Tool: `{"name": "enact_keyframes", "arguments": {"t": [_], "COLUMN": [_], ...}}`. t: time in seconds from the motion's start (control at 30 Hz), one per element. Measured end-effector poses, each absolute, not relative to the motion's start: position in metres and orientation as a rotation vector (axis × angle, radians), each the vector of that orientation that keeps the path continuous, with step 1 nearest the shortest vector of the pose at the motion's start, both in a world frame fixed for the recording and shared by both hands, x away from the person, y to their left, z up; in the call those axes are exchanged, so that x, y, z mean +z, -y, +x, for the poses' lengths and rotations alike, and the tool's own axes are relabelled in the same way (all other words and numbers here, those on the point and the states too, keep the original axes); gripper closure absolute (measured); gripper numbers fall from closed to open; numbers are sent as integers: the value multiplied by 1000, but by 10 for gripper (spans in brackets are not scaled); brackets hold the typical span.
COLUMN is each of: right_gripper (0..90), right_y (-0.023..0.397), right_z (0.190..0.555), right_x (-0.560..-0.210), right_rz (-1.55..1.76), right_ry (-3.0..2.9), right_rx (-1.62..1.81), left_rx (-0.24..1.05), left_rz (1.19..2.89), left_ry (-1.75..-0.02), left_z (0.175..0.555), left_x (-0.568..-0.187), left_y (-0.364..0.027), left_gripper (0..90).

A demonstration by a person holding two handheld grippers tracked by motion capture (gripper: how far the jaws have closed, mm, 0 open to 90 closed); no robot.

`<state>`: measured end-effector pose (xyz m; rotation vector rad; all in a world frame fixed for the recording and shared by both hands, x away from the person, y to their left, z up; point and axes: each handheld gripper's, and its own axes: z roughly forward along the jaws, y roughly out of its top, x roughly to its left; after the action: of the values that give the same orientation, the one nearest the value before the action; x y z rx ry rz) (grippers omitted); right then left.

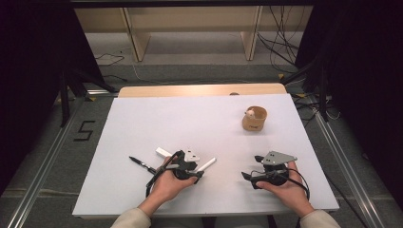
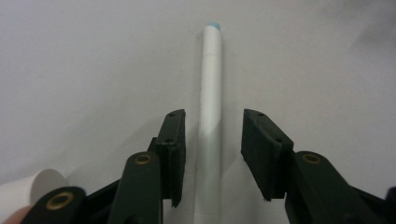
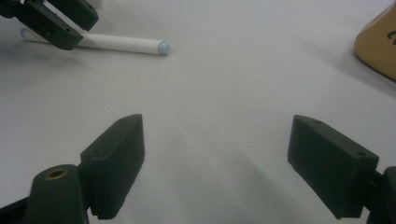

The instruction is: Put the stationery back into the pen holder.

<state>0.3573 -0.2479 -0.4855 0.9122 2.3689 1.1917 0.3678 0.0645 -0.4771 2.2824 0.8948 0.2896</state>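
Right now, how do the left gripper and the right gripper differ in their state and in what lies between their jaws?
The left gripper has its jaws set on either side of a white pen, with gaps to both pads; the right gripper has only bare white table between its jaws. The left jaws stand narrower, the right jaws wider. Both are open and hand-held low over the table.

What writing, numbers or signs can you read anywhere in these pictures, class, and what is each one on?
"5": a black numeral marked on the grey floor left of the table, in the high view.
A dark mark on the side of the wooden cup: too small and blurred to read.
No readable text on the white pen between the jaws of the left claw, nor on the black pen.
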Motion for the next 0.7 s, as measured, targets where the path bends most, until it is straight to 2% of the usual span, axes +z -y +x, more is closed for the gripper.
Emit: {"name": "enact_keyframes", "arguments": {"t": [0.7], "right_gripper": [195], "right_y": [248], "right_z": [357], "right_x": [-486], "right_rz": [907], "right_ry": [-2370], "right_rx": [1195], "left_rx": [257], "left_rz": [2352], "left_ry": [-934], "left_z": [374], "left_x": [-478], "left_y": [-60], "left_gripper": [708]}}
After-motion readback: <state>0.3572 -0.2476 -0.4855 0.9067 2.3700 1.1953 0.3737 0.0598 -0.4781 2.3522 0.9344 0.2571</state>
